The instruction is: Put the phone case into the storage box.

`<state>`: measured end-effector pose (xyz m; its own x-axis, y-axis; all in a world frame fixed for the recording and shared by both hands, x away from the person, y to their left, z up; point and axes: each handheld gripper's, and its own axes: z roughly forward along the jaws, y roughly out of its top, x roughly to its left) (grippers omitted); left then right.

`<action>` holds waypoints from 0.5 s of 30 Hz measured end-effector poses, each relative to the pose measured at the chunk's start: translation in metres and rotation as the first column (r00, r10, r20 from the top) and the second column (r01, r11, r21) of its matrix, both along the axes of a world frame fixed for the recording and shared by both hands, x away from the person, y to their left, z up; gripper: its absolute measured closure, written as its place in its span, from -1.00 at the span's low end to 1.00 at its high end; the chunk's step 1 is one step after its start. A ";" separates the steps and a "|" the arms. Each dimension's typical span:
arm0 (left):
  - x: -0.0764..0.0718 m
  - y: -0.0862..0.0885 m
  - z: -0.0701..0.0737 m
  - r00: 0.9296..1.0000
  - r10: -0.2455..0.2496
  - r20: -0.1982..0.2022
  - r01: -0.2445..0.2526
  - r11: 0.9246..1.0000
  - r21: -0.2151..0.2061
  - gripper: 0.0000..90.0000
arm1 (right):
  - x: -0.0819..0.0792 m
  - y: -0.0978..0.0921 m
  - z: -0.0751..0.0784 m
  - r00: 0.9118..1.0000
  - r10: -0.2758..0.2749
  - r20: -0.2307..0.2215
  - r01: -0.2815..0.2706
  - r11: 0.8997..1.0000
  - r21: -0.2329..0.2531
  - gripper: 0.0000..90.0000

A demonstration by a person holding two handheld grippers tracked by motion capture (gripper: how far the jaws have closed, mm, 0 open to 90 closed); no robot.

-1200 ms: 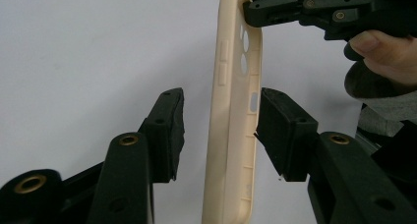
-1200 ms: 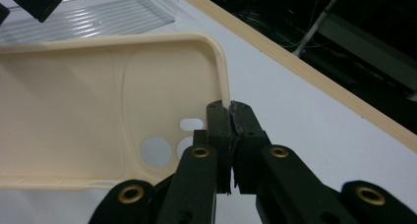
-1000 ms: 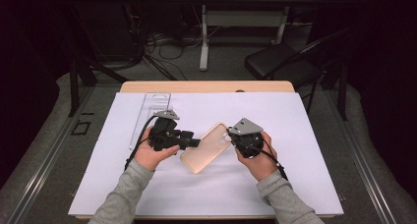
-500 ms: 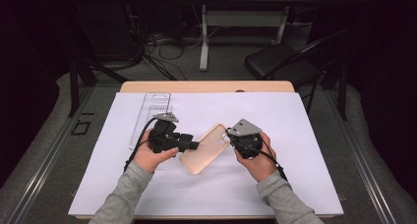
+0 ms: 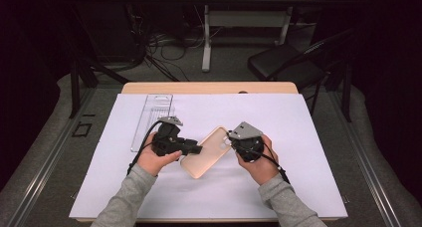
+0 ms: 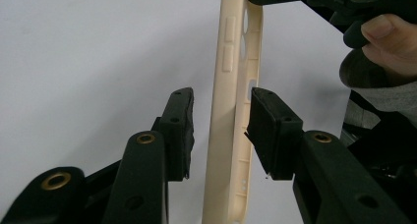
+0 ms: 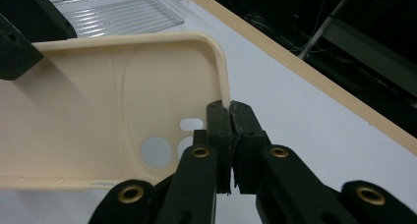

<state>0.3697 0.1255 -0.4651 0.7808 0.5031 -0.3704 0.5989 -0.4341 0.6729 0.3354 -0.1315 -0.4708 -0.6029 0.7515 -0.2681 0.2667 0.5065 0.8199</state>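
A cream phone case [image 5: 206, 151] is held above the white sheet between both hands. My right gripper [image 7: 230, 117] is shut on the case's [image 7: 98, 111] rim near the camera cutouts, and shows in the high view as the right gripper [image 5: 234, 140] at the case's upper right end. In the left gripper view the case [image 6: 235, 106] stands edge-on between the jaws of my left gripper [image 6: 221, 130]. Those jaws are open, with a gap on each side of the case wall. The left gripper [image 5: 195, 150] sits at the case's left edge in the high view.
A clear plastic package tray [image 5: 152, 118] lies on the white sheet [image 5: 298, 137] behind the left hand. The wooden table edge [image 5: 209, 87] runs along the back. A black chair [image 5: 286, 62] and cables stand on the floor beyond.
The left gripper has slid slightly right along the case. The case and the right gripper hold nearly the same place.
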 end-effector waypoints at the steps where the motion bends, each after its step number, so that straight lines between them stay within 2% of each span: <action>1: 0.000 0.000 0.000 1.000 -0.003 -0.003 0.003 1.000 0.001 0.39 | 0.000 0.000 0.000 1.000 0.000 0.000 0.000 1.000 0.000 0.96; 15: 0.001 -0.002 -0.004 0.999 -0.017 -0.034 0.017 1.000 0.008 0.62 | -0.002 0.004 -0.002 1.000 0.016 -0.003 -0.016 1.000 -0.009 0.96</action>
<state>0.3707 0.1238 -0.4693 0.7763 0.4931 -0.3928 0.6139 -0.4496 0.6488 0.3339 -0.1273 -0.4732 -0.6153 0.7397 -0.2724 0.2615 0.5176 0.8146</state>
